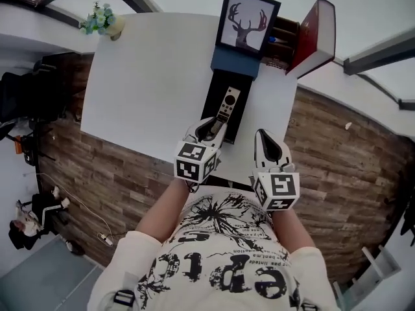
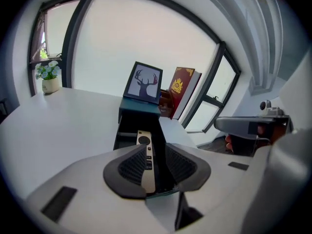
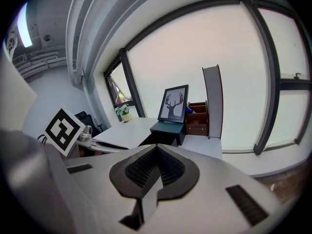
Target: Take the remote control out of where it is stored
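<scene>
A slim silver remote control lies lengthwise in a black drawer pulled out of a dark teal box on the white table. My left gripper hangs over the drawer's near end, pointing down along it. In the left gripper view its jaws stand partly open and the remote shows in the gap, close to the left pad, with space on the right side. My right gripper is shut and empty, just right of the drawer above the table; its pads meet.
A framed deer picture stands on the teal box, with a wooden organiser and an upright red book to its right. A small flower pot sits at the table's far left corner. Wooden floor lies beyond the table edge.
</scene>
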The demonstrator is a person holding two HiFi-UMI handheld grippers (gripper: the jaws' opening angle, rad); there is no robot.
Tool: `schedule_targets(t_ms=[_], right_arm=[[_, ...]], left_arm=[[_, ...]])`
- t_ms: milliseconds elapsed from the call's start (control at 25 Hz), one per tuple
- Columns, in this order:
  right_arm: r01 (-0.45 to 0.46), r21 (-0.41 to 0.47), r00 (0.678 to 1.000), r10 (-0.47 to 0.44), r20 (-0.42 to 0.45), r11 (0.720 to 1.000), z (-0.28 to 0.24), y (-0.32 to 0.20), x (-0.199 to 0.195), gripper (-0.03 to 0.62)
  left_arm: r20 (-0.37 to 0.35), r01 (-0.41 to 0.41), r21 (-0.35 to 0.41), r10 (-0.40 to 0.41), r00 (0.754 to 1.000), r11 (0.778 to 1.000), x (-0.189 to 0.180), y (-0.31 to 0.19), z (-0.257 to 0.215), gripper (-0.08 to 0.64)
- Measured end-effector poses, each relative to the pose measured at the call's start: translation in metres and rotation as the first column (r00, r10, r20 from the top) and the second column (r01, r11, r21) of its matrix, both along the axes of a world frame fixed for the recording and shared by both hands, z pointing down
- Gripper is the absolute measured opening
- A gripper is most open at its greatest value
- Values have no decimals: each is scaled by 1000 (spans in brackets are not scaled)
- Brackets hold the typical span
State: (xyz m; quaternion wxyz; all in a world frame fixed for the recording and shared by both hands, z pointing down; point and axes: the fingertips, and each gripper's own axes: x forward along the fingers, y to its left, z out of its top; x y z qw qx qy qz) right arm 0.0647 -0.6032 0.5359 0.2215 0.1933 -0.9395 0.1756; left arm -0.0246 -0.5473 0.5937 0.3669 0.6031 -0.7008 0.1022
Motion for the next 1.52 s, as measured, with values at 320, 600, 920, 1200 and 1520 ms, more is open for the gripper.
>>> schedule_targets(t_ms=[320, 600, 920, 1200, 1520], right_arm=[[52, -39, 998, -53, -29, 998, 19, -10, -1, 2], [34, -50, 999, -36, -41, 998, 27, -31, 7, 2], [3, -74, 999, -7, -44, 997, 33, -48, 17, 2], [-27, -71, 999, 24, -35, 997, 29, -62, 23, 2], [-43, -64, 999, 40, -34, 997, 28, -71, 23, 2]], left_arm=[[-6, -27, -161, 27, 1000, 987, -5, -20, 44, 209], [-31, -62, -338, 55, 998, 939, -6, -29, 70, 221], [49, -69, -465, 103, 993, 883, -21, -41, 78, 221], [62, -52, -534, 100, 993, 844, -23, -40, 98, 219], [84, 12, -511, 36, 996, 859, -31, -39, 99, 97]])
